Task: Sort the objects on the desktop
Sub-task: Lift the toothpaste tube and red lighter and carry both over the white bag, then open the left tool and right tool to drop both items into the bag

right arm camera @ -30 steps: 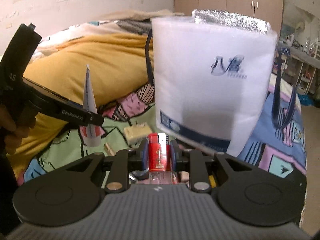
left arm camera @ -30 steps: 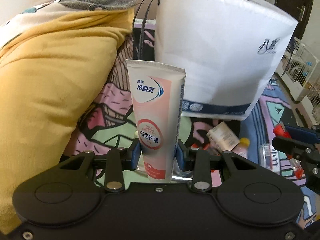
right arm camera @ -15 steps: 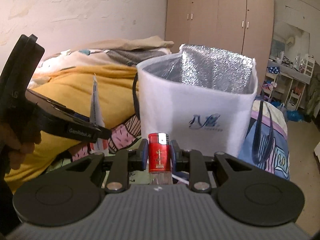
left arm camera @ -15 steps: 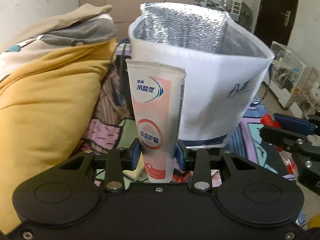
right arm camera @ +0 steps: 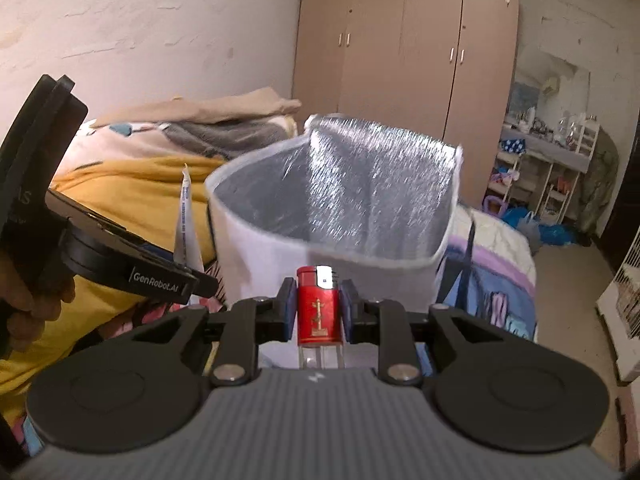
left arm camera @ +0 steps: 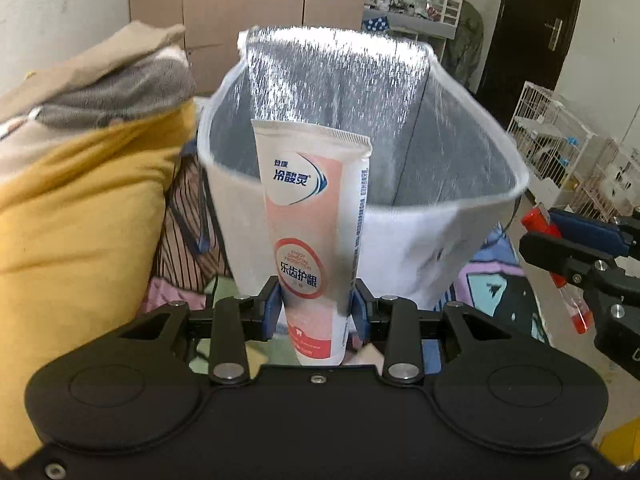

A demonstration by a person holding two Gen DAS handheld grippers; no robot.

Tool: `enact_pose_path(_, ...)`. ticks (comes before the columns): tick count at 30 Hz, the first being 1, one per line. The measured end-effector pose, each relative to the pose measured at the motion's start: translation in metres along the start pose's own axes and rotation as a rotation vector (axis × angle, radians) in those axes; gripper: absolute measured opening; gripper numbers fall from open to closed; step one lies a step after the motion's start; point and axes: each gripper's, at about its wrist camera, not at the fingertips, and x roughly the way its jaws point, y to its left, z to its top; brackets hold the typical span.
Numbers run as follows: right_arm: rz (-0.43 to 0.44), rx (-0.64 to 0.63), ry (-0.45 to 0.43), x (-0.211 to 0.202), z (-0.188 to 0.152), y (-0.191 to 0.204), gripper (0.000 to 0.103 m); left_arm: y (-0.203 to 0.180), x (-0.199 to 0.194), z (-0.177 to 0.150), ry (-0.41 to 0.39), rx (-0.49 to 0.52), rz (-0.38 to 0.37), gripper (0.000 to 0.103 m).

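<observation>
Blue pads of the left gripper are clamped on the lower body of a toothpaste tube, which stands upright between them, crimped end up. In the right wrist view the right gripper is closed on a red lighter, also upright, metal head on top.

Change over the last second: both hands have come up. A second ago each camera faced the white outer wall of the insulated bag from low down, with loose items on the patterned bedspread visible below it. Now both views look over the rim and into the silver foil lining. The tube's top edge reads against the bag's open mouth; the lighter sits just short of the near rim.

Further out: yellow quilt to the left of the bag, folded grey and beige bedding stacked on it. In the left view the right gripper enters from the right edge, lighter showing red. A hand holds the left tool at the left edge of the right view.

Reading: grips unchanged, both items carried, neither yet inside the bag. The lift has likely cleared the rim, so the next step is probably to move forward over the opening and release. Bag wall looks soft; a knock could fold it.
</observation>
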Motion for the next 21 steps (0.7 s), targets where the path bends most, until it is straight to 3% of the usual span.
enact_pose_path(12, -0.053, 0.017, -0.078, 0.023, 0.055, -0.028, 0.026, 0.005, -0.014, 0.073, -0.139, -0.016, 0.033, 0.034)
enact_pose_path(21, -0.090, 0.078, -0.030, 0.081, 0.066, -0.046, 0.026, 0.011, 0.036, 0.110, -0.118, -0.065, 0.050, 0.025)
